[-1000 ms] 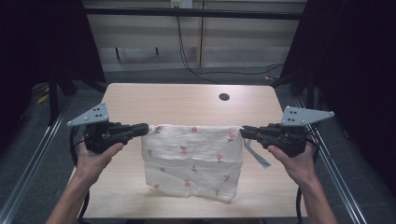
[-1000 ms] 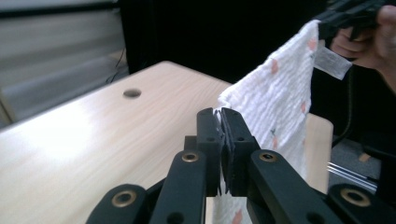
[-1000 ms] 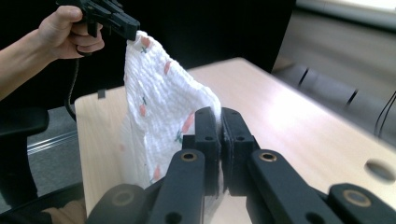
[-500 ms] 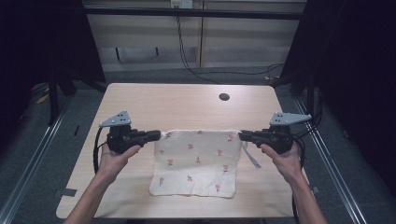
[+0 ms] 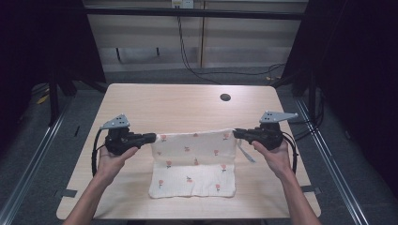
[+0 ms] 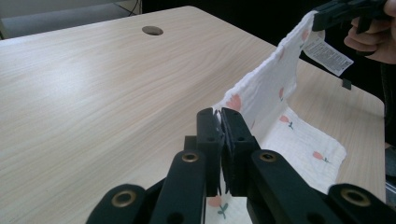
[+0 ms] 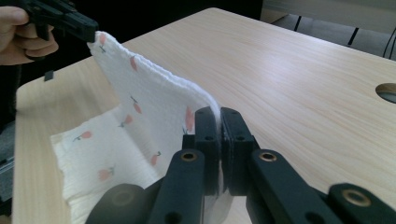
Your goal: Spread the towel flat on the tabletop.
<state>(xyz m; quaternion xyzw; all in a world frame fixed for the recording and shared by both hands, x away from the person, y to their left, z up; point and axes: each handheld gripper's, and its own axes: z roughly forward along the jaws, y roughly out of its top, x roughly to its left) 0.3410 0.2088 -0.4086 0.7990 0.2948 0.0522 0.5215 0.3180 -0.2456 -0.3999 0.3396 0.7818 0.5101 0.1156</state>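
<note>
While the person's hands are gripping a tool each, the left gripper (image 5: 152, 138) is pinching the left top corner of a white cloth (image 5: 195, 161) printed with small pink flowers, and the right gripper (image 5: 236, 134) is pinching the right top corner. Between them the upper edge is hanging taut just above the wooden table (image 5: 178, 105), while the lower part is lying flat on it, a label (image 6: 326, 55) dangling near the right corner

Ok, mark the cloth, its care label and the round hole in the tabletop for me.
cloth (image 5: 195, 168), high view, on the flat part lying on the table.
care label (image 6: 325, 52), left gripper view, on the middle of the white printed tag.
round hole (image 5: 225, 97), high view, on its dark centre.
</note>
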